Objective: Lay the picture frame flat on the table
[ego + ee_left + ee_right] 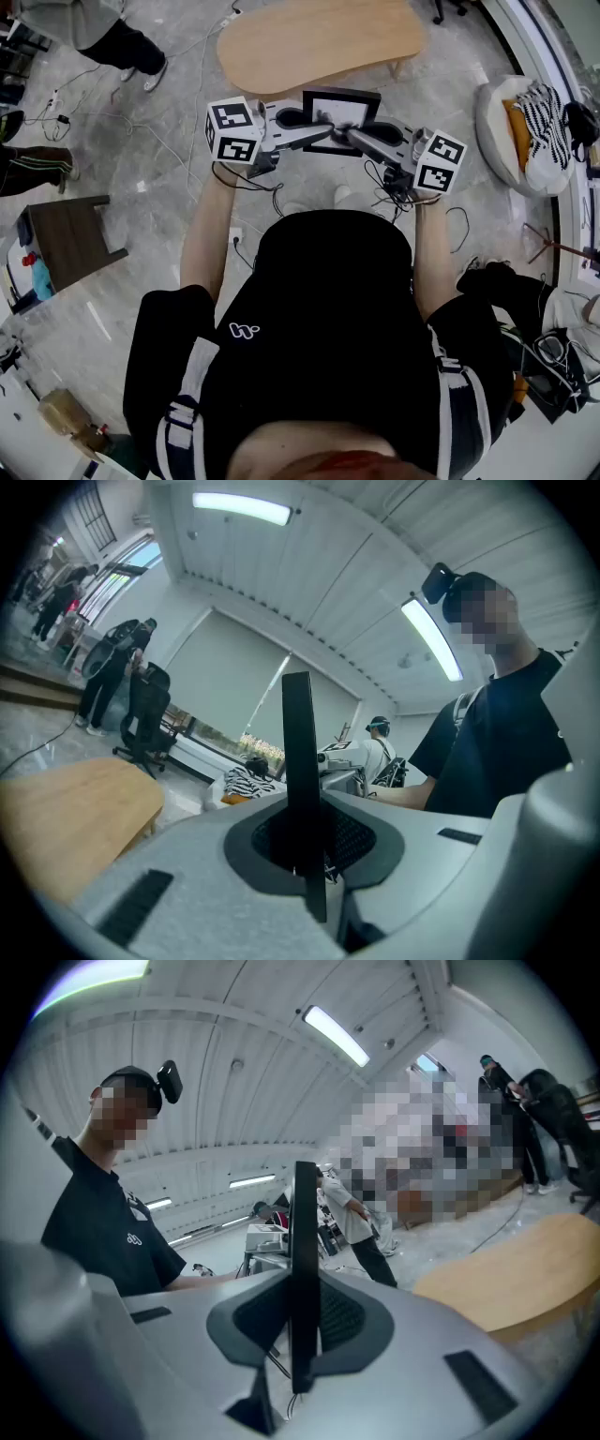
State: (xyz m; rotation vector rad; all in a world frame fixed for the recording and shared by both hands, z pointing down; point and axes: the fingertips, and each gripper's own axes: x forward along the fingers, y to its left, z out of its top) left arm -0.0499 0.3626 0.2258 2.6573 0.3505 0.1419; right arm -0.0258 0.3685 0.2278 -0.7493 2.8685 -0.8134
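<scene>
Two-sided grip: left gripper (314, 132) and right gripper (351, 135) each clamp an opposite edge of the picture frame (343, 97), holding it aloft beside the table (319, 42), likely for steady, level lowering

Grey marble floor (169, 159); curved wooden table (319, 37); dark side table (61, 234); ceiling strip lights (241, 508).

The table (319, 42) lies just beyond both tools, its top open to approach from above. The picture frame (360, 109) fills the gap between left tool (314, 122) and right tool (349, 134), clamped by both. Loose cables (58, 114) cross the floor well left. A cushion (492, 112) stands well right of the right tool, and a dark low stand (61, 239) well left of the left tool.
</scene>
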